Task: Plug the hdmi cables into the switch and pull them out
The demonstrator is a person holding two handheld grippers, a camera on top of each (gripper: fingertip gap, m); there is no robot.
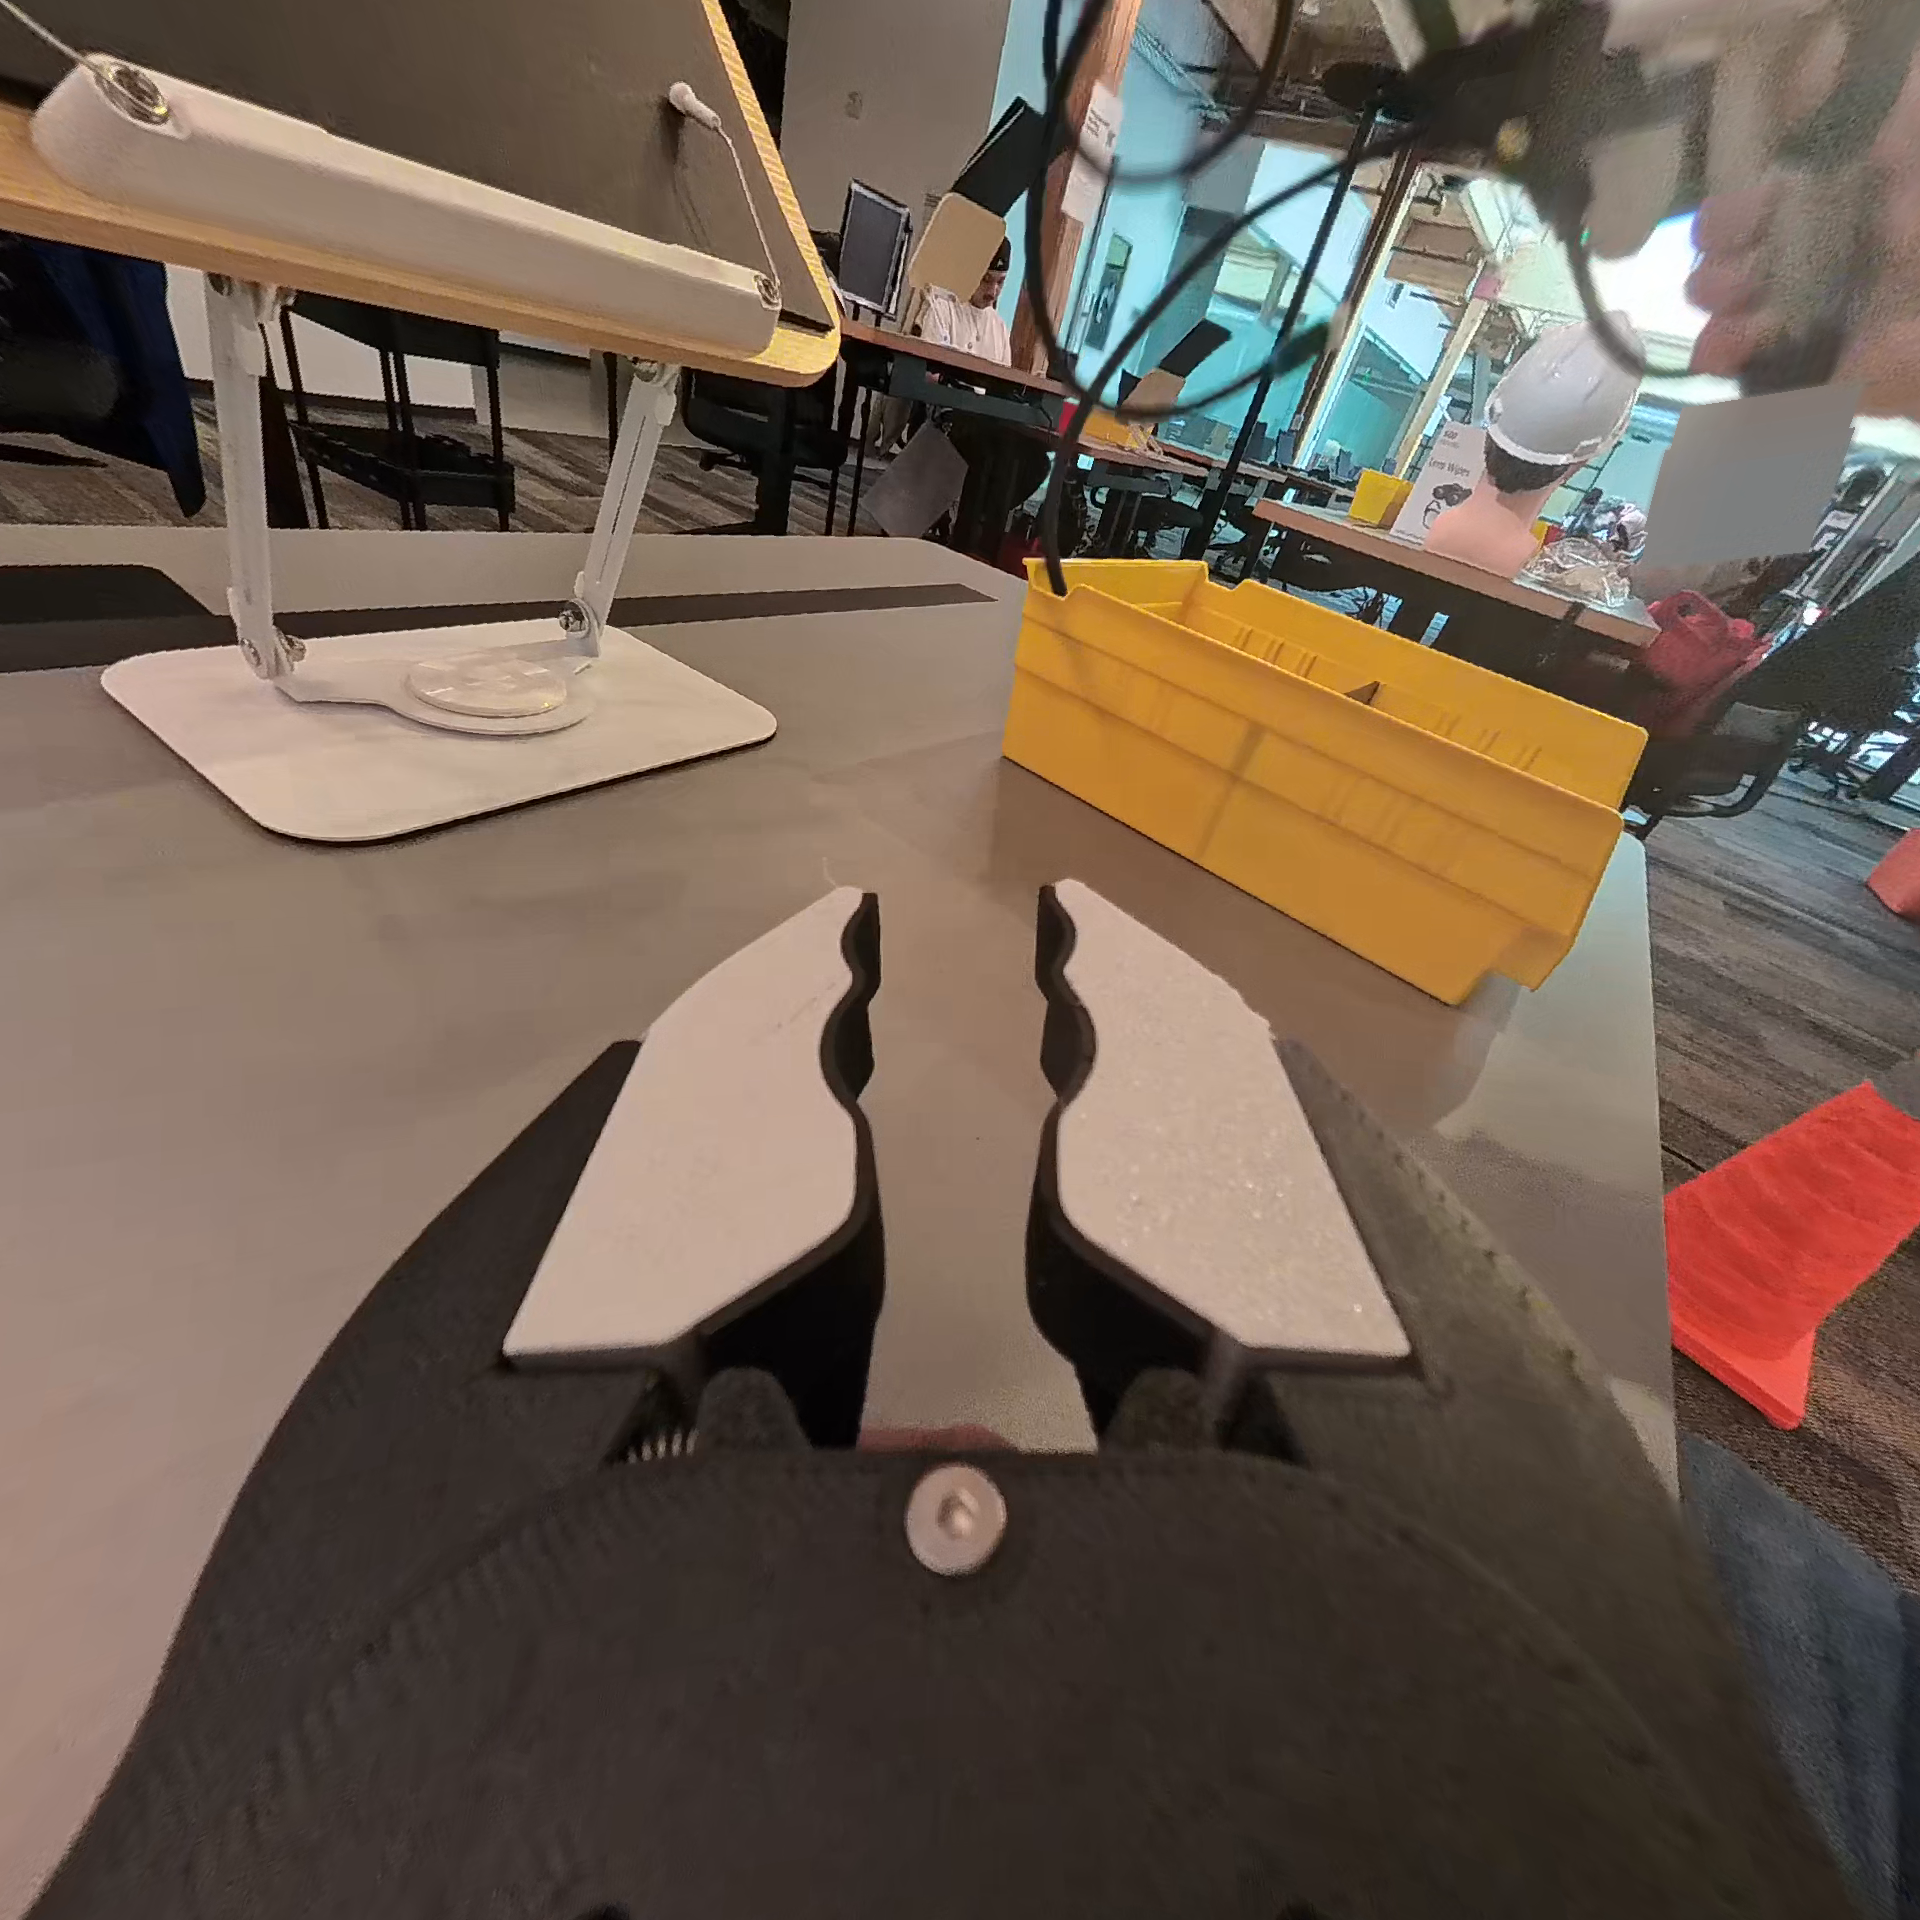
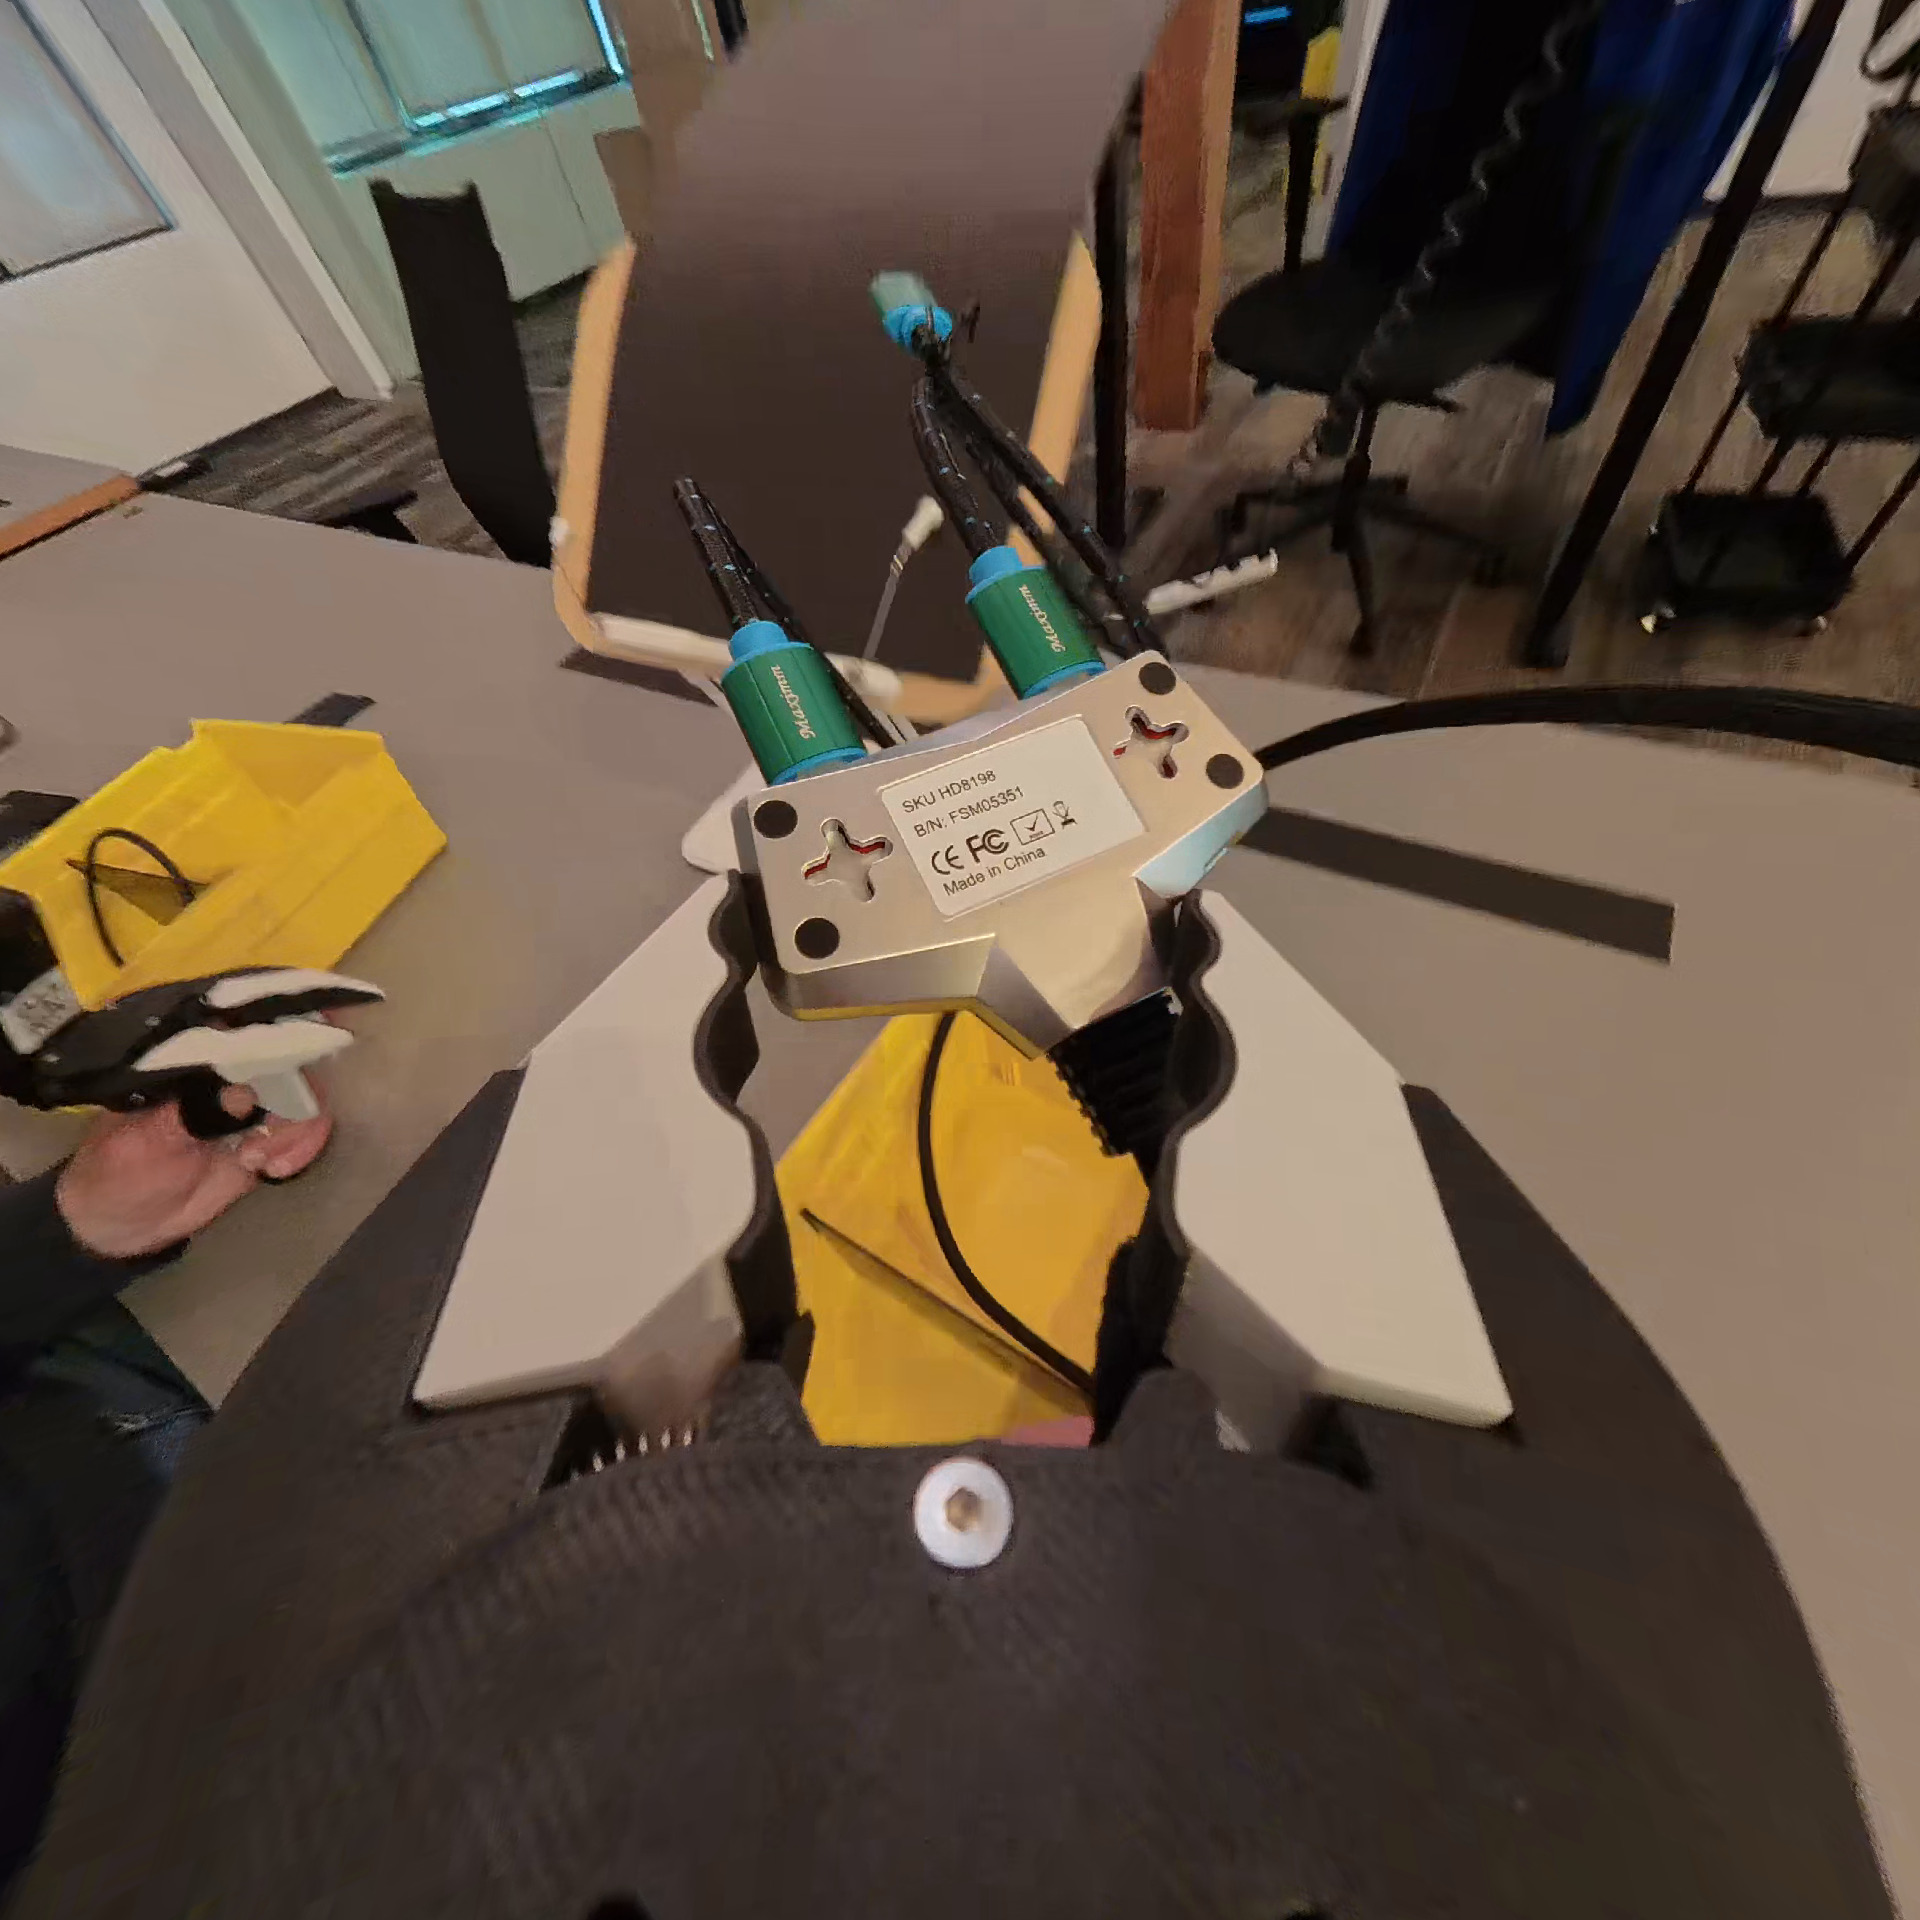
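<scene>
My right gripper (image 2: 966, 935) is shut on a silver HDMI switch (image 2: 997, 831), held in the air above the yellow bin (image 2: 260, 831) with its labelled underside up. Two green HDMI plugs (image 2: 795, 717) (image 2: 1034, 623) with braided black cables sit in the switch's far side. A third green plug (image 2: 904, 301) dangles loose behind them. My left gripper (image 1: 956, 914) is open and empty, low over the grey table (image 1: 520, 1039). It also shows at the left of the right wrist view (image 2: 281, 1018), in a hand. The right gripper (image 1: 1538, 135) shows blurred at the top right of the left wrist view, with black cables (image 1: 1143, 260) hanging into the bin.
The yellow bin (image 1: 1299, 748) stands at the table's right edge with a thin black cable in it. A white stand (image 1: 436, 727) carries a tilted wood-edged board (image 1: 416, 281) at the left. A thick black cable (image 2: 1558, 717) crosses the table. Chairs and desks stand beyond. My hands' fingertips stand some 40 cm from each other.
</scene>
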